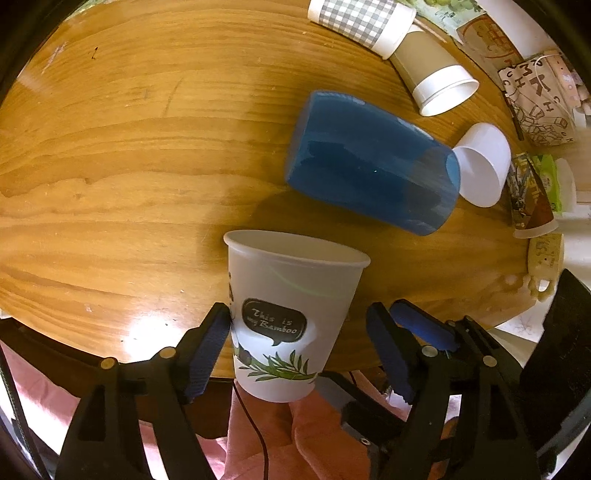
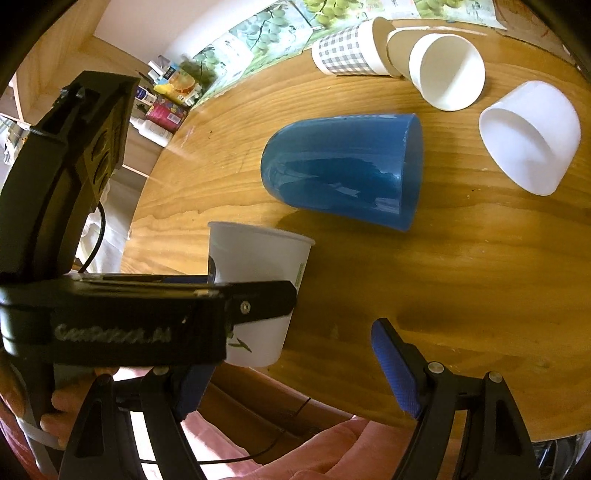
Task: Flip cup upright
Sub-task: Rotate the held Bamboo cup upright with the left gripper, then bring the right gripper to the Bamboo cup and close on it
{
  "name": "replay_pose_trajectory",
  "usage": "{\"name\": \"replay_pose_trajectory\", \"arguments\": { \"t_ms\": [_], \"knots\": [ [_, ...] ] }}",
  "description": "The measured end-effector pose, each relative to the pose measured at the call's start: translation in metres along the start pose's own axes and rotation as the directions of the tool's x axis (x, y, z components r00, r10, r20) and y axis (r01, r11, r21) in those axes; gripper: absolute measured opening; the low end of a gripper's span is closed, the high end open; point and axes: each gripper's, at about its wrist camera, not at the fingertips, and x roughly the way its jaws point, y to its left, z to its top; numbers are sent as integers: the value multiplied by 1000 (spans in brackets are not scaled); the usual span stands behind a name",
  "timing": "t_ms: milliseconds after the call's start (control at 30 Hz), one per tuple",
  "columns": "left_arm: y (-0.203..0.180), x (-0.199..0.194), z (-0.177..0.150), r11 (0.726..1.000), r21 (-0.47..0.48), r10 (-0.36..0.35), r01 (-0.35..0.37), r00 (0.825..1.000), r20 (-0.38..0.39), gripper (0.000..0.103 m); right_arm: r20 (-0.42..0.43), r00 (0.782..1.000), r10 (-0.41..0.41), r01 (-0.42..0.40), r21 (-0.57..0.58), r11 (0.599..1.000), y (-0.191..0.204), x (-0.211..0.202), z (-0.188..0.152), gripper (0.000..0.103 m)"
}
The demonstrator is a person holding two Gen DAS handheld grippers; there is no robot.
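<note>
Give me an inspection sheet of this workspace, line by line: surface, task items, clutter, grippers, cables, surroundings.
Surface: round wooden table, glossy, grain visible.
Job's things: white bamboo-print paper cup upright at the near edge; blue cup on its side mid-table.
Clutter: checked paper cup, brown-sleeved paper cup and small white cup, all lying on their sides; packets at the far edge.
Grippers: left gripper open, its jaws either side of the bamboo cup, one pad at the wall; right gripper open, holding nothing.
Cables: thin dark cable below the table edge.
Surroundings: grape-print sheet, bottles beyond the table.
</note>
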Motion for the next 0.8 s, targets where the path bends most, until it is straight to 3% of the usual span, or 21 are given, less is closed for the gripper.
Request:
{"name": "replay_pose_trajectory", "arguments": {
  "t_ms": [100, 467, 800],
  "knots": [
    [-1, -4, 0, 1000, 14, 4, -4, 1000, 10, 84, -2, 1000, 9, -9, 7, 1000, -1, 3, 1, 82],
    [7, -17, 3, 1000, 20, -9, 9, 1000, 14, 84, -7, 999, 44, -43, 23, 999, 4, 12, 6, 82],
    [40, -41, -6, 999, -10, -51, 52, 995, 90, 84, -5, 998, 59, -59, 38, 998, 11, 16, 9, 82]
  ]
}}
